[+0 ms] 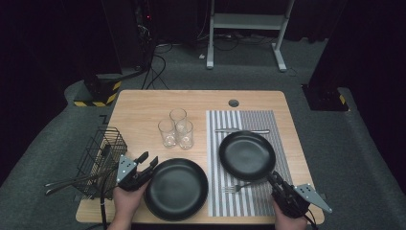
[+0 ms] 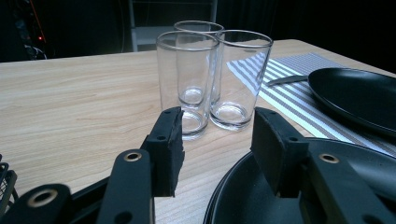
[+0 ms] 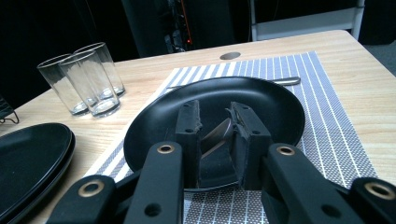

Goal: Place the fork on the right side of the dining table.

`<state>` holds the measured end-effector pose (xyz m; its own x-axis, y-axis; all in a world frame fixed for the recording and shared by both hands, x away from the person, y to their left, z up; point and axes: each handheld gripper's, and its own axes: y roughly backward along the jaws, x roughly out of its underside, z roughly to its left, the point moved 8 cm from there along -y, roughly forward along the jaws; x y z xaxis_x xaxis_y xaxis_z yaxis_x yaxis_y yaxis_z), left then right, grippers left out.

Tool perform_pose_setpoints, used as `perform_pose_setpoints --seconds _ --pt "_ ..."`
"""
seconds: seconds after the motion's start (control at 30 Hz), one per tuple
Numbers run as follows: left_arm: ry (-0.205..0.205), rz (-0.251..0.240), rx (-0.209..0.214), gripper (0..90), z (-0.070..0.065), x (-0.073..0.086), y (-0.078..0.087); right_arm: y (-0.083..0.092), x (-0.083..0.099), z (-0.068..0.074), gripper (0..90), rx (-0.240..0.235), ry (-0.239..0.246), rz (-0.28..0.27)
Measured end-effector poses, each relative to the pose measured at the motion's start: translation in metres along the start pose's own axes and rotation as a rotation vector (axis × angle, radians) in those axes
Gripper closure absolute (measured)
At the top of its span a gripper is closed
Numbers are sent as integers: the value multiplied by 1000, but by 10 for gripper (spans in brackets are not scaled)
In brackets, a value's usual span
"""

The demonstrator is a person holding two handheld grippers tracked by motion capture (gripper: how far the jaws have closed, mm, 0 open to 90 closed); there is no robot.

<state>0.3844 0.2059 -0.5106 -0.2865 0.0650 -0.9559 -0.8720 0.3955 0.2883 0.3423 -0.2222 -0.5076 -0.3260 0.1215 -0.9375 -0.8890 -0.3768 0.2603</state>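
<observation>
1. The right tool (image 3: pixel 215 128) sits at the near right corner of the grey-and-white striped placemat (image 1: pixel 282 158), its jaws drawn close on either side of the handle of a silver metal fork (image 1: pixel 238 187) (whether the pads actually press on it I cannot tell).
2. The fork lies on the placemat, just in front of the round black plate (image 1: pixel 247 154) that rests on the placemat; its tines point left.
3. A silver metal knife (image 1: pixel 242 130) lies on the placemat beyond that plate.
4. The left tool (image 2: pixel 217 140) hovers left of the placemat with jaws spread and nothing between them, over the rim of a stack of black plates (image 1: pixel 176 189).
5. Three clear drinking glasses (image 1: pixel 175 128) stand clustered just left of the placemat's far half.
6. A black wire basket (image 1: pixel 100 160) stands well left of the placemat at the table (image 1: pixel 143 103) edge.
</observation>
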Motion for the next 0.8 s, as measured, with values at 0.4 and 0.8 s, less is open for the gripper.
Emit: perform_pose_setpoints --seconds 0.4,0.8 --pt "2 -1 -4 533 2 0 1 -2 2 -5 735 9 -2 11" --pt "7 -1 -7 533 3 1 1 -2 6 -9 729 14 -13 16"
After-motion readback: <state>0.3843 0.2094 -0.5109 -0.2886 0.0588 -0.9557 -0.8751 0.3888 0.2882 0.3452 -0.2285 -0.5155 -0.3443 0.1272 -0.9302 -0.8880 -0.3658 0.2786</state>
